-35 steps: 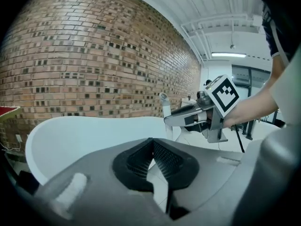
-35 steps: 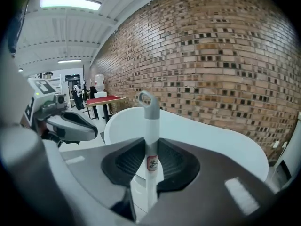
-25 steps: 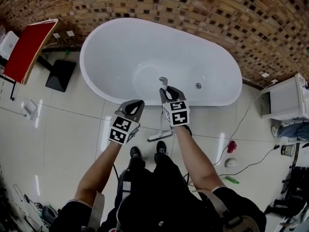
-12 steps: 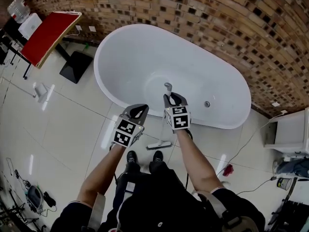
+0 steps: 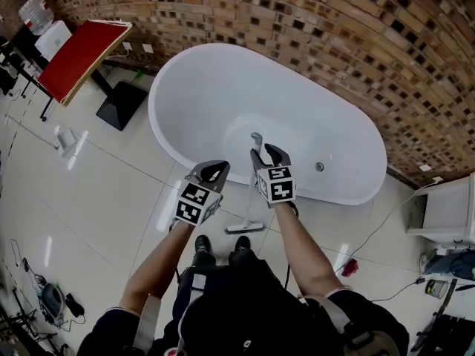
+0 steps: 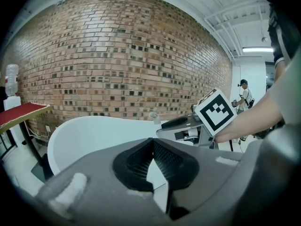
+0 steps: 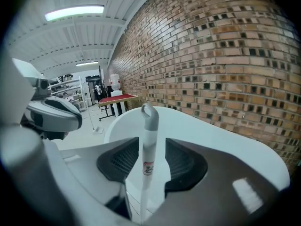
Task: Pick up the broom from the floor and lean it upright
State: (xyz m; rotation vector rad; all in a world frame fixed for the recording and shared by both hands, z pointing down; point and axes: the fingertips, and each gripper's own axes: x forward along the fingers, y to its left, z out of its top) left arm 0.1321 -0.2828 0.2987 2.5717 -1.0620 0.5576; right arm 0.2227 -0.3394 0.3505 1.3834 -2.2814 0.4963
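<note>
The broom (image 5: pixel 245 228) stands upright on the floor tiles, its white handle (image 7: pixel 148 140) leaning towards the rim of the white bathtub (image 5: pixel 159 136). The grey loop at its top shows just past my right gripper (image 5: pixel 266 153). That gripper's jaws have just been opening and now stand open; the handle runs between the pads with a gap on each side. My left gripper (image 5: pixel 210 170) hovers left of the broom, apart from it, shut on nothing (image 6: pixel 153 142). From the left gripper view the right gripper (image 6: pixel 184 126) is at mid-right.
A brick wall runs behind the tub. A red-topped table (image 5: pixel 82 54) with a black base (image 5: pixel 119 104) stands at the left. A white cabinet (image 5: pixel 445 210), cables and a small red object (image 5: pixel 350 265) are on the right. My shoes stand just behind the broom head.
The right gripper's jaws have spread apart round the broom handle, which stays upright. Both hands have shifted a little, and the head view has swung left.
</note>
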